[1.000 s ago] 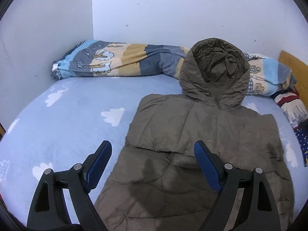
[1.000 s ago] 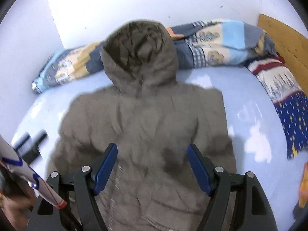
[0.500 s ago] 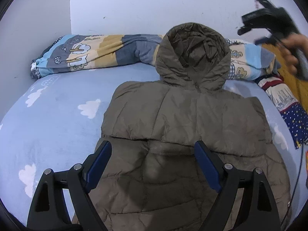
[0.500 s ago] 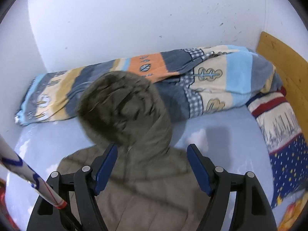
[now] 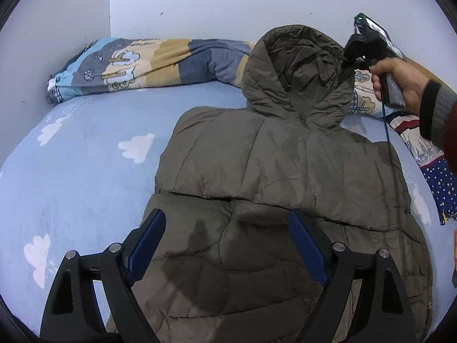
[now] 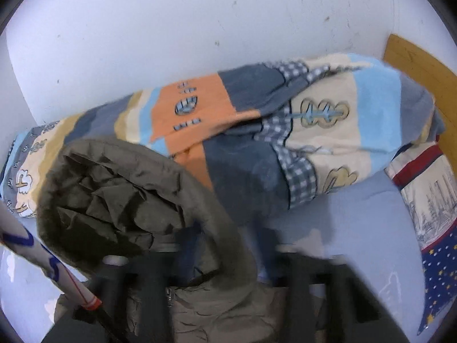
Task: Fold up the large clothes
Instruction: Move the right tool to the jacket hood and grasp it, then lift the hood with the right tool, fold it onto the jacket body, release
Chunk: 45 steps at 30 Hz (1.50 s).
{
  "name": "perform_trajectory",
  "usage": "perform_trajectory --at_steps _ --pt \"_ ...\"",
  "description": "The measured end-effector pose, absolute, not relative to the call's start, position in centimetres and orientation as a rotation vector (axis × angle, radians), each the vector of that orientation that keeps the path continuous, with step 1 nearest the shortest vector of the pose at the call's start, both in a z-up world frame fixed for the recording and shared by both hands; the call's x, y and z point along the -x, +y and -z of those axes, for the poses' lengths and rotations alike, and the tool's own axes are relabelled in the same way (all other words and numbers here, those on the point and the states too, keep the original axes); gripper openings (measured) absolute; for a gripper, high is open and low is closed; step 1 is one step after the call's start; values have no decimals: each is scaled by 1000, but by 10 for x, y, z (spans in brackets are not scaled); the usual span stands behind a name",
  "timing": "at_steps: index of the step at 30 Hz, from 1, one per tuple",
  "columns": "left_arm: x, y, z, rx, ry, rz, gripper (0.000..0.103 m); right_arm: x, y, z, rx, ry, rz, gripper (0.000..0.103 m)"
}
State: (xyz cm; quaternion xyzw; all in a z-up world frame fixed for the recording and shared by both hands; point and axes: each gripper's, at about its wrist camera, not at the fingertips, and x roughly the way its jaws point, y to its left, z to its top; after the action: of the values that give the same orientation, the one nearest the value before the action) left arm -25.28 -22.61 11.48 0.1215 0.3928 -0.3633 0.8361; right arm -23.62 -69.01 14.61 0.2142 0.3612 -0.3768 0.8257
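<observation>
An olive-brown hooded puffer jacket (image 5: 285,177) lies flat on the light blue cloud-print bed sheet (image 5: 85,171), hood (image 5: 297,71) toward the wall. My left gripper (image 5: 227,245) is open and empty, hovering over the jacket's lower part. My right gripper shows in the left wrist view (image 5: 351,54) at the hood's right edge, held by a hand. In the right wrist view the hood (image 6: 137,208) fills the lower left and the blurred gripper (image 6: 225,260) sits against its rim; whether the jaws hold it is unclear.
A rolled patchwork blanket (image 5: 160,63) lies along the white wall behind the hood; it also shows in the right wrist view (image 6: 285,131). A red, white and navy pillow (image 6: 428,214) lies at the right. A wooden headboard (image 6: 422,68) stands at the far right.
My right gripper has moved forward and down to the hood's rim. My left gripper has shifted slightly over the jacket and stays open.
</observation>
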Motion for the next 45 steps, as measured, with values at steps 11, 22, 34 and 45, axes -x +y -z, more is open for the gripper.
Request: perform_trajectory --at_steps 11,22,34,45 --pt "256 -218 -125 -209 834 782 87 349 -571 -190 -298 602 710 8" --pt "254 -211 -135 -159 815 757 87 469 -463 -88 -333 798 670 8" --pt "254 -215 -133 -185 811 772 87 469 -485 -30 -359 934 719 8" --pt "252 -212 -134 -160 828 765 87 432 -477 -109 -491 729 550 45"
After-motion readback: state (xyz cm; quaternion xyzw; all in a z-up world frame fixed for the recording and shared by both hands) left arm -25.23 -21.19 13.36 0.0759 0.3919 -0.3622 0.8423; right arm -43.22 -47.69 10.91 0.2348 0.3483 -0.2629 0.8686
